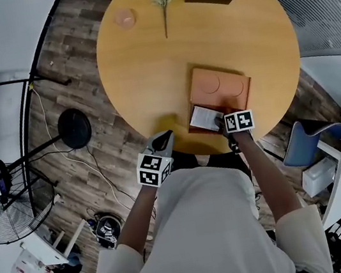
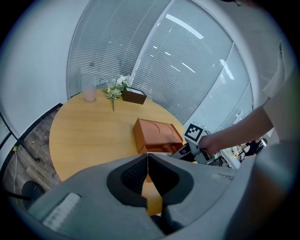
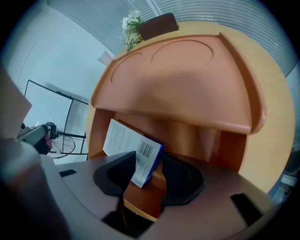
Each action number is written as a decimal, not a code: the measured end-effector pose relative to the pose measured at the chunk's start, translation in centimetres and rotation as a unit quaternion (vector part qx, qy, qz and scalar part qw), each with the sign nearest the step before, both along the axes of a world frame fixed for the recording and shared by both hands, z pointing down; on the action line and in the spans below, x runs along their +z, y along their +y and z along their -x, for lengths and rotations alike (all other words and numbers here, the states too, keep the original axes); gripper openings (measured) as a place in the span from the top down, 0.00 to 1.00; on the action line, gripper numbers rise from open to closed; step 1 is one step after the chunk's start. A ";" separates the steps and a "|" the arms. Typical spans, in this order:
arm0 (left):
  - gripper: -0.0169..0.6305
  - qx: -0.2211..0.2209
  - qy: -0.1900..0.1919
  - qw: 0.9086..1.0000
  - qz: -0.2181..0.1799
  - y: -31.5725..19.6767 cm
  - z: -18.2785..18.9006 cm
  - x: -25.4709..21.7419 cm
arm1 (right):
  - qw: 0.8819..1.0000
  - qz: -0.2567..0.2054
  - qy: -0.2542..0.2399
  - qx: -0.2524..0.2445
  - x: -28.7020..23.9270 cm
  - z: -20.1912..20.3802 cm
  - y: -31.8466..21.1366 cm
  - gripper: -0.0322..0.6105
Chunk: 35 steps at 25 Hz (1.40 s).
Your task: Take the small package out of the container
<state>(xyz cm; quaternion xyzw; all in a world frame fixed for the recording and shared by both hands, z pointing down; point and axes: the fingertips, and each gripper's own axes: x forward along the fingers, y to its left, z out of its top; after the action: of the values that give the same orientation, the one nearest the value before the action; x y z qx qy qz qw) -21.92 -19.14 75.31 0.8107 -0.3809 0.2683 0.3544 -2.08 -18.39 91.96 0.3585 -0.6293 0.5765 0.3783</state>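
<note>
- The small flat package, white with fine print, a barcode and a dark blue edge, stands tilted in the open front of the container, leaning toward its left side. Its lower near corner sticks out toward us.
- We judge it light and fairly stiff, like a thin carton. Its smooth printed faces could slip under a weak pinch.
- The best hold looks to be that exposed barcode corner, with one pad on each flat face, so it can be drawn straight out of the opening.
- The orange-brown box-shaped container has two shallow round hollows in its top. It sits on the near right part of the bench, its open side facing us.
- The right tongs reach into that opening, spread apart. The package corner sits between the pads, close to the left one and clear of the right, so nothing is pinched yet.
- The left tongs are closed and empty, hanging over the near edge of the bench, left of the container.
- The round pale wooden bench also carries a flower sprig, a dark tray and a pink cup at its far side.
</note>
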 end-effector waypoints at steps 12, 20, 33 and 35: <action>0.94 0.000 0.004 1.000 0.004 0.9 0.6 0.2 | 0.999 -0.030 -0.016 0.036 -0.8 2.6 -0.8 0.65; 0.94 0.002 0.012 1.000 -0.008 1.1 0.6 -0.6 | 0.995 -0.096 -0.022 0.035 -5.4 2.7 -0.9 0.65; 0.94 0.018 0.018 0.999 -0.033 1.3 0.9 -2.7 | 0.974 -0.219 -0.047 0.033 -11.7 6.7 -0.6 0.66; 0.94 0.014 0.016 0.999 -0.030 1.6 1.6 -2.7 | 0.972 -0.227 -0.059 0.031 -12.1 7.7 -0.6 0.66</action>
<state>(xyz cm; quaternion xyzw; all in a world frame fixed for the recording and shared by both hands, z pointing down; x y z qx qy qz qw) -23.52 -17.57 72.60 0.8307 -0.3716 0.2485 0.3318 -9.79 -18.99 79.87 0.4201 -0.7532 0.4503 0.2311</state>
